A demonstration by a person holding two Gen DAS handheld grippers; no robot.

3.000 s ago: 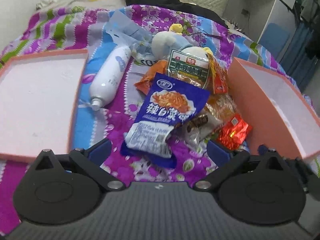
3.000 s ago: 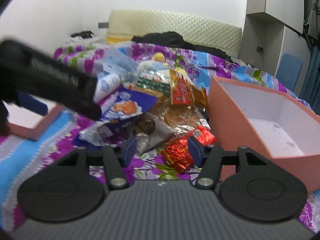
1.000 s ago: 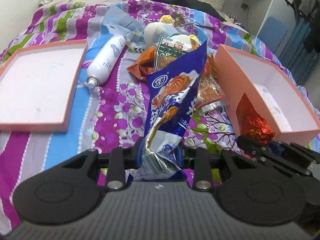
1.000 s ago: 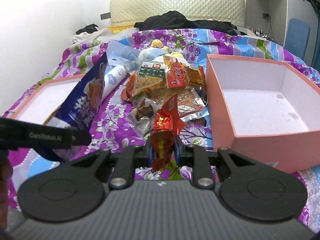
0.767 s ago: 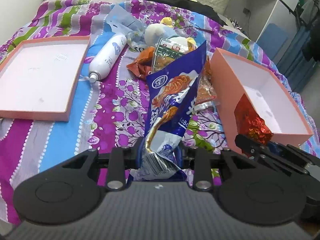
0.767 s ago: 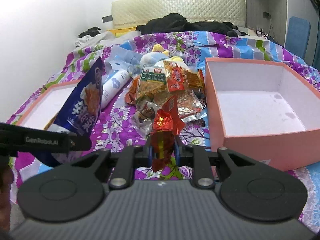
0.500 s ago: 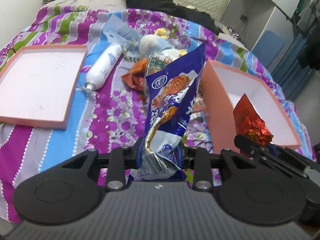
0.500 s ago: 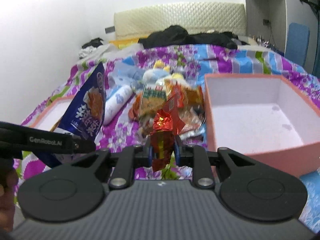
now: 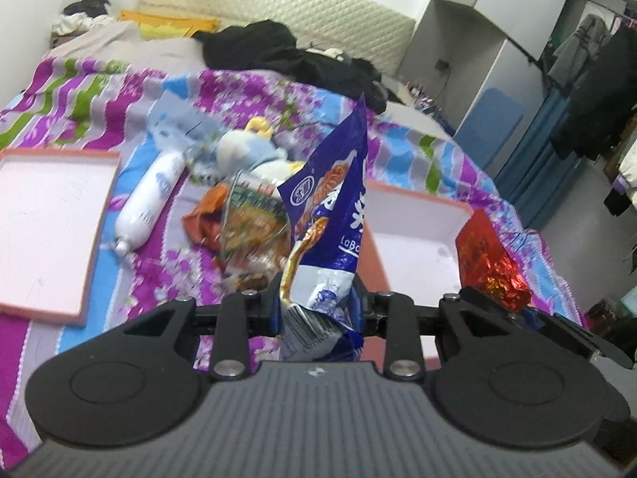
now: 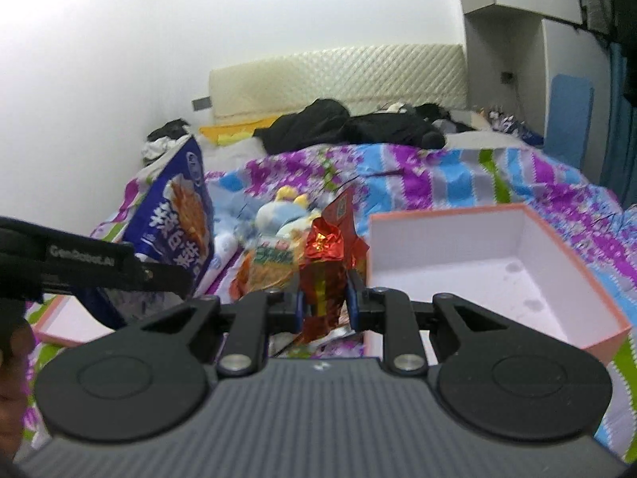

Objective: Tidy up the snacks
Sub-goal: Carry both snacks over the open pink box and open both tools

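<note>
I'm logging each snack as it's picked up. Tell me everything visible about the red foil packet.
The red foil packet is shiny, crinkled red wrapping with gold glints and a flat printed flap on top. It stands roughly upright, pinched at its lower part in the shut right gripper, lifted off the bedspread beside the deep pink box. Only the gripper visibly touches it.

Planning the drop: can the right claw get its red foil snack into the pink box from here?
Probably yes. The right claw, shut on the red foil snack, is beside the pink box, which is open-topped with nothing between.
</note>
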